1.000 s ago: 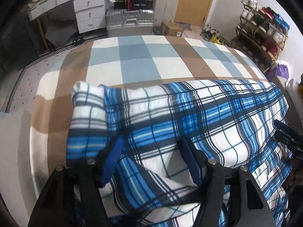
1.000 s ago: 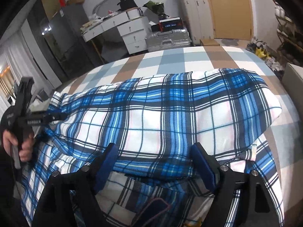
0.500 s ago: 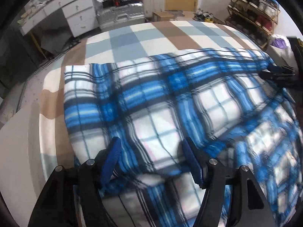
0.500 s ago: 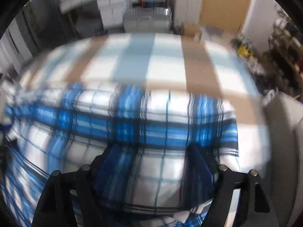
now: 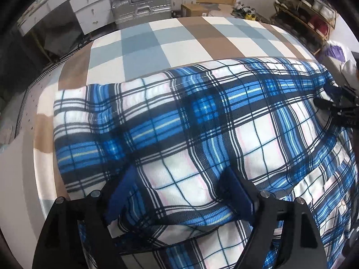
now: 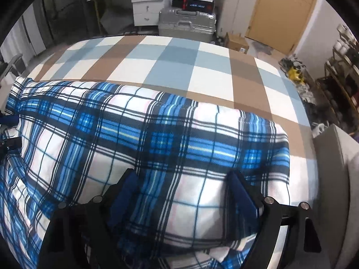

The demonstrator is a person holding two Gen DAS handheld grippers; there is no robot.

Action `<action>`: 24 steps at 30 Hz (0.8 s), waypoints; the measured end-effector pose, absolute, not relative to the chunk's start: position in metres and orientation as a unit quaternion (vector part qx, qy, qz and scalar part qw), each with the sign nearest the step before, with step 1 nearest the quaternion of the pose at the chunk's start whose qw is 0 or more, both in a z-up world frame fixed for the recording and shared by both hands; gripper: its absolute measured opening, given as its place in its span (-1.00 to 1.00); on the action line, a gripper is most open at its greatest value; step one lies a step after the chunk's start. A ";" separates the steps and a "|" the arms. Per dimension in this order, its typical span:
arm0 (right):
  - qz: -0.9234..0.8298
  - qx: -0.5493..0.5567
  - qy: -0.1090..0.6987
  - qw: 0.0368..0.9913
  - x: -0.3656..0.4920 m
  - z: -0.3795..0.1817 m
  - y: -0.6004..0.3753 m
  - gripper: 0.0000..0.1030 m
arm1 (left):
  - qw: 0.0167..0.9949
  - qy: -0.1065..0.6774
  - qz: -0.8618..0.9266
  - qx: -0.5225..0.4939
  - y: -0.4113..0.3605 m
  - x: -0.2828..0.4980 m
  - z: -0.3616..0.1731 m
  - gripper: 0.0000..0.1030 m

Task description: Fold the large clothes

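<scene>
Fold had just gone over: plaid shirt (image 5: 202, 134) upper layer, mid-swing a second ago, lay settled on lower layer. One fold judged done.

Left gripper (image 5: 179, 192) and right gripper (image 6: 186, 192): fingers apart, fabric bulging between, none pinched.

Shirt on bed (image 5: 170, 42) near edge; long axis side to side along it, folded edge toward far edge.

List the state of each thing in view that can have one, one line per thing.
Blue and white plaid garment: doubled over, top layer resting on the lower layer.
Left gripper: open, fingers straddling a fold of the garment.
Right gripper: open, fingers straddling a fold of the garment.
Checked brown, blue and white bedspread: spread flat under the garment.
Silver hard-shell suitcase: closed.
</scene>
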State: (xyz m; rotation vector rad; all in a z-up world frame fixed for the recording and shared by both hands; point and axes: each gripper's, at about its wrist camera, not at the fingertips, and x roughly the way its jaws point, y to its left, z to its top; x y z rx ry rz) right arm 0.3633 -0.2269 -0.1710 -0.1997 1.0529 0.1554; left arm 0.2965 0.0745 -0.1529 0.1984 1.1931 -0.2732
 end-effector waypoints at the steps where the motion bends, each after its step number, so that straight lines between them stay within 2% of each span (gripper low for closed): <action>1: 0.073 -0.095 0.501 0.857 0.368 -0.171 -0.226 0.68 | 0.814 0.558 -0.128 0.094 0.074 0.299 -0.152 0.57; 6: 0.068 -0.087 0.492 0.864 0.396 -0.171 -0.225 0.68 | 0.816 0.558 -0.122 0.088 0.076 0.325 -0.146 0.58; 10: 0.064 -0.082 0.481 0.871 0.424 -0.172 -0.224 0.70 | 0.826 0.551 -0.096 0.066 0.080 0.350 -0.144 0.70; 15: 0.059 -0.096 0.472 0.874 0.417 -0.174 -0.226 0.71 | 0.829 0.544 -0.083 0.099 0.073 0.314 -0.149 0.72; 24: 0.070 -0.052 0.495 0.864 0.322 -0.178 -0.270 0.71 | 0.806 0.578 -0.099 0.083 0.092 0.227 -0.150 0.71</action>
